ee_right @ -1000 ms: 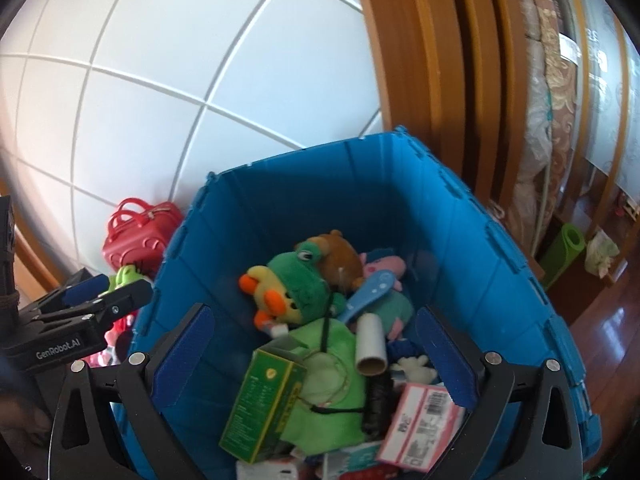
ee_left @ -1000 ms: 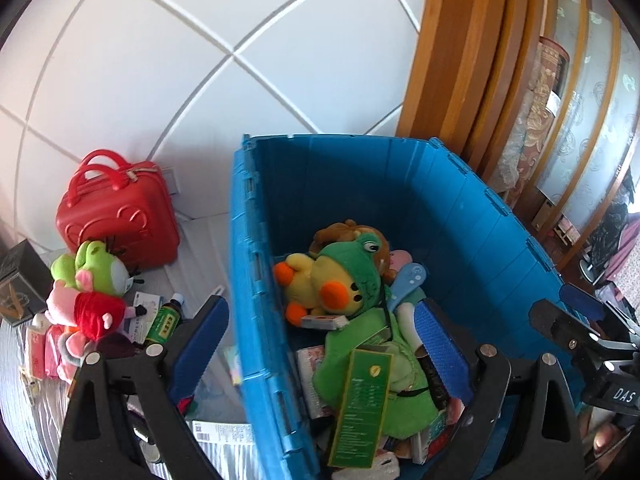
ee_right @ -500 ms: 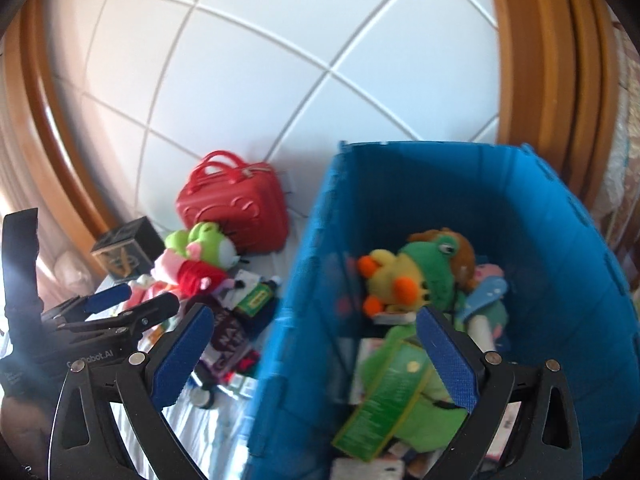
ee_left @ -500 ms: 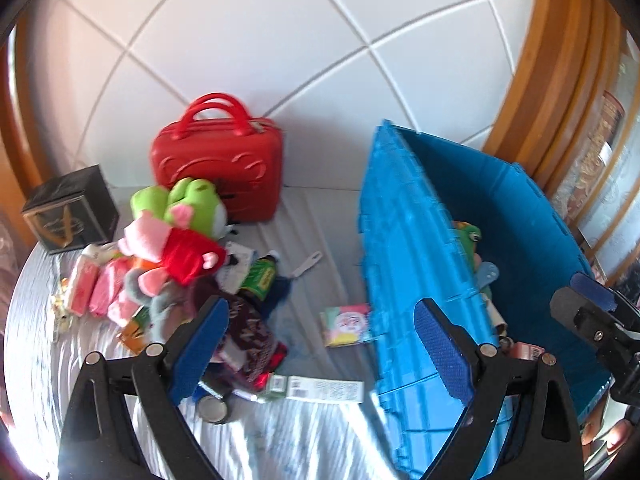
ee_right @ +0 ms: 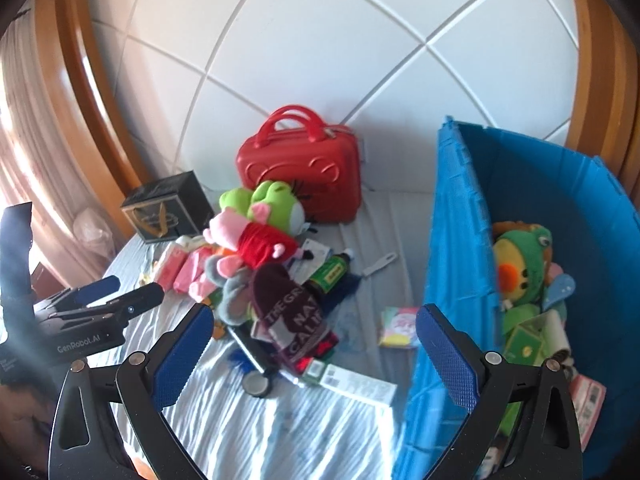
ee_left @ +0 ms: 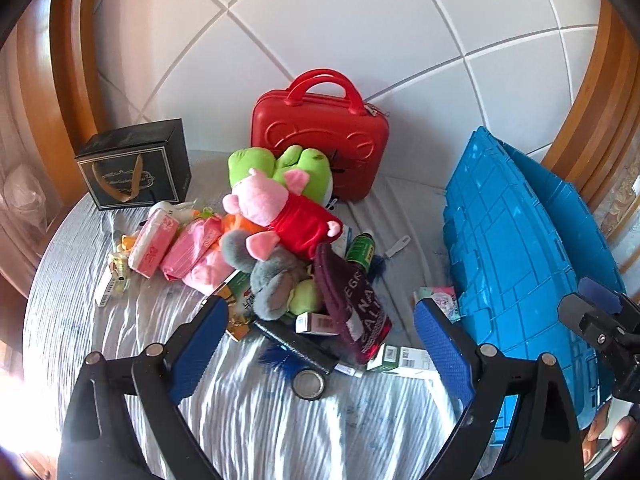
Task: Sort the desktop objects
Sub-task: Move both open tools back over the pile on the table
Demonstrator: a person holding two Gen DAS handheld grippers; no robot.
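Note:
A pile lies on the grey cloth: a pink pig plush in red on a green frog plush, a grey plush, a maroon knit piece, a green bottle and pink packets. My left gripper hangs open above the pile's near side, holding nothing. My right gripper is also open and empty, above the maroon knit piece. The blue crate stands to the right, with a green-hooded yellow plush and a green box inside.
A red case stands against the white wall and a black gift box at the back left. A tape roll, a white-green carton and a small pink packet lie near the crate. Wooden frames flank both sides.
Both views have swung left, from over the crate's inside to the pile on the cloth. Both grippers stayed open and empty.

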